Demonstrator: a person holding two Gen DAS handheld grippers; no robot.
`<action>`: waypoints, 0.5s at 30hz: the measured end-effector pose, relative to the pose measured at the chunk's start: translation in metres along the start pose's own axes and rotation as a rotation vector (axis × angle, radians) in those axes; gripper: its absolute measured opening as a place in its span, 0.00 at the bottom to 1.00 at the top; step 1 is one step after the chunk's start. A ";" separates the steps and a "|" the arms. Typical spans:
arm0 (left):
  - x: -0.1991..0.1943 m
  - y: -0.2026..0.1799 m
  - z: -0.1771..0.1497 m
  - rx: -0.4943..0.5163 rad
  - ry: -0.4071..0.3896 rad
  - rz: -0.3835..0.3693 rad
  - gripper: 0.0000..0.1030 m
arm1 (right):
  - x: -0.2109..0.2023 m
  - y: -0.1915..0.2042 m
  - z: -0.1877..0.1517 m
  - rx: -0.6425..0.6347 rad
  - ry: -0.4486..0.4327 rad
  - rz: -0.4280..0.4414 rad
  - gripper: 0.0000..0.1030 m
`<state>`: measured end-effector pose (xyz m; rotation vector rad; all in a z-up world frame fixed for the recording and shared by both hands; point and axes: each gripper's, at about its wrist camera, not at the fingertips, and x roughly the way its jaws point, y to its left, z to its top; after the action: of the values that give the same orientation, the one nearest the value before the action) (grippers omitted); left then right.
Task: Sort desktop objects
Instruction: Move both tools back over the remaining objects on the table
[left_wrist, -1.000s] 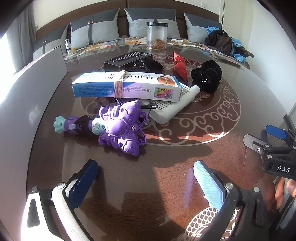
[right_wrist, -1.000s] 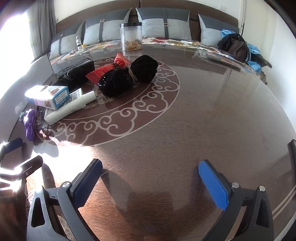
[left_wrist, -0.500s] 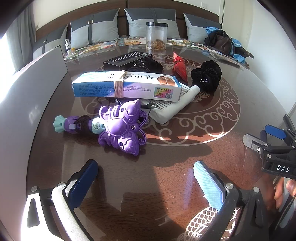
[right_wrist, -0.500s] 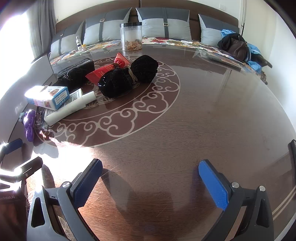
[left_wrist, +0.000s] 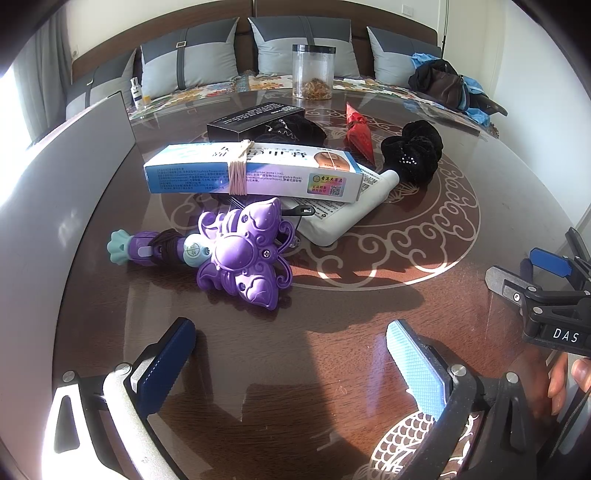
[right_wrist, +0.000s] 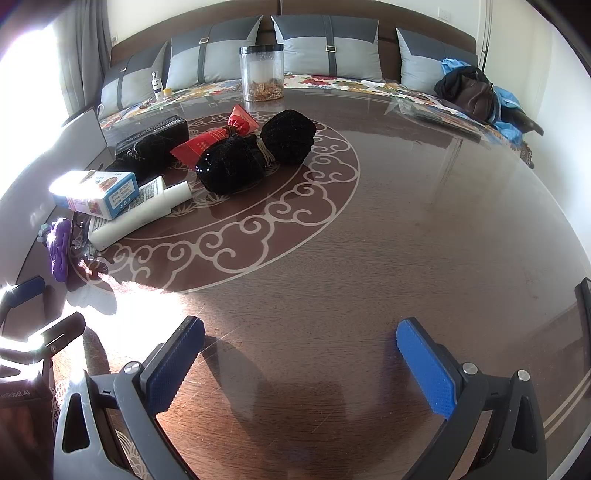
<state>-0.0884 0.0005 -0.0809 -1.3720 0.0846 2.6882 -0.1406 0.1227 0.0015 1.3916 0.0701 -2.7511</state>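
Centrally, a round dark wooden bench (left_wrist: 369, 314) with a pale scroll inlay carries a cluster of desktop objects. Left tongs (left_wrist: 291, 343) are spread wide apart and hold nothing, poised low above bare wood just short of a purple butterfly-shaped toy wand (left_wrist: 236, 254), which lies flat with its teal-tipped handle pointing left. Behind the wand, a blue-and-white carton (left_wrist: 255, 171) bound with rubber bands rests partly on a white tube (left_wrist: 351, 210). Farther back lie a black box (left_wrist: 255, 116), a red wrapped packet (left_wrist: 358, 133) and a black fabric bundle (left_wrist: 413, 149); a clear jar with a black lid (left_wrist: 314, 72) stands at the far edge. Right tongs (right_wrist: 301, 341) are likewise wide apart and empty, over an unoccupied part of the bench, well apart from the cluster. From the left wrist view they appear at the right margin, with fingers of a hand (left_wrist: 565, 380) below. Grey cushions (right_wrist: 328, 44) line a sofa beyond.
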 end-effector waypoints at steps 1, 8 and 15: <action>0.000 0.000 0.000 0.000 0.000 0.000 1.00 | 0.000 0.000 0.000 0.000 0.000 0.000 1.00; 0.000 0.000 0.000 0.000 0.000 0.000 1.00 | 0.000 0.000 0.000 -0.001 0.000 0.001 1.00; 0.000 0.000 0.000 -0.001 0.000 -0.004 1.00 | 0.000 0.000 0.000 -0.001 0.000 0.001 1.00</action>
<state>-0.0884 0.0002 -0.0807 -1.3706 0.0805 2.6850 -0.1405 0.1227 0.0016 1.3910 0.0705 -2.7505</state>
